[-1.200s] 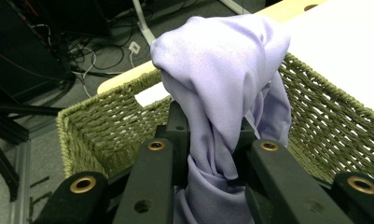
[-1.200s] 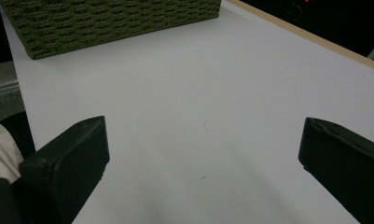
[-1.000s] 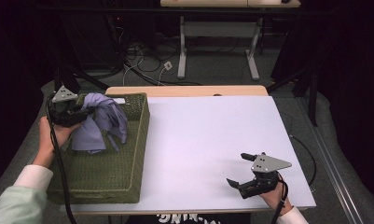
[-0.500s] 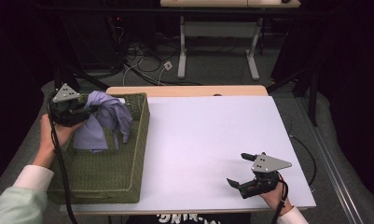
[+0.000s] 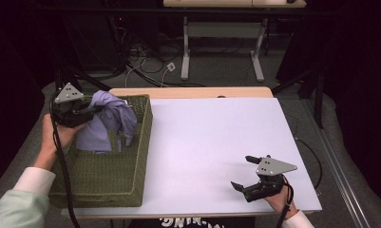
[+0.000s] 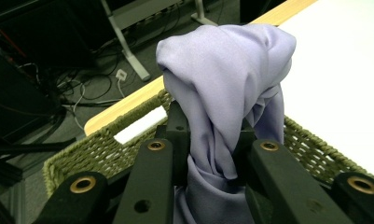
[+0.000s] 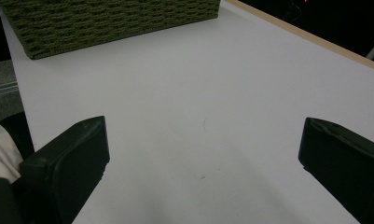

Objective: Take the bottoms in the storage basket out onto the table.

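Compared with one second earlier, the left gripper (image 5: 86, 113) holds the lavender cloth (image 5: 109, 118) higher, so less of it rests inside the basket (image 5: 107, 175); the right gripper (image 5: 247, 173) has not moved. Count: one cloth, one woven green basket, two grippers. The left jaws clamp the bunched cloth (image 6: 222, 93) above the basket's far end. The right jaws stand wide apart, empty, over the white table (image 5: 212, 142).

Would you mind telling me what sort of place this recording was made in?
Probably a lab or workshop set up for recording: a plain white table ringed by dark curtains, loose cables and a power strip on the grey floor behind it, and a cabled left hand-held gripper lifting lilac cloth from a green woven basket.
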Demonstrator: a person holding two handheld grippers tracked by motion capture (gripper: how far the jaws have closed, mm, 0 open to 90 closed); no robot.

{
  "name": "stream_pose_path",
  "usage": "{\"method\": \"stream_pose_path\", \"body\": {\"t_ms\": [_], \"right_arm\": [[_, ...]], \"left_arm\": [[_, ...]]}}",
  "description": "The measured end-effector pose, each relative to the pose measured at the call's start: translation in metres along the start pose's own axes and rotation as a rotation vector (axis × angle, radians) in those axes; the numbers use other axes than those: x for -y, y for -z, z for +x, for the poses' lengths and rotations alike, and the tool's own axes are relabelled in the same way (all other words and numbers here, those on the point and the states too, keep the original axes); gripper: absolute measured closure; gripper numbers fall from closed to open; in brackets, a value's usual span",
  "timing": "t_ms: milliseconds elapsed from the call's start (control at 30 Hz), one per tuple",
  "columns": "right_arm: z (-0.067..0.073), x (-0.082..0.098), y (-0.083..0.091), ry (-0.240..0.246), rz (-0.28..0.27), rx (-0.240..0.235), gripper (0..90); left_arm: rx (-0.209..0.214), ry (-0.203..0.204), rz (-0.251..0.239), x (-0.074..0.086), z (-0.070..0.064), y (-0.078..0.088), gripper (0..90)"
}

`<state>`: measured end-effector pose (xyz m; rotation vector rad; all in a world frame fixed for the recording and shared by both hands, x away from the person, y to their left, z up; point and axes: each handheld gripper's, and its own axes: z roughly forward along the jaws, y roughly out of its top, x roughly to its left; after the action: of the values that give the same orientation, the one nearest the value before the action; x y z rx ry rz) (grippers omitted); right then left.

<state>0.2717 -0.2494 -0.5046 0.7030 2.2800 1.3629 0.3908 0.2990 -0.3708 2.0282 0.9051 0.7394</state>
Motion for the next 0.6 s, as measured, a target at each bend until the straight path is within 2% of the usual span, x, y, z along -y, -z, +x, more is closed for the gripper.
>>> {"method": "stream_pose_path", "body": {"t_ms": [600], "right_arm": [[-0.001,0.0,0.001,-0.001,0.0,0.002,1.5]], "left_arm": [[0.017,-0.047,-0.02,-0.016,-0.012,0.002,76.8]]}}
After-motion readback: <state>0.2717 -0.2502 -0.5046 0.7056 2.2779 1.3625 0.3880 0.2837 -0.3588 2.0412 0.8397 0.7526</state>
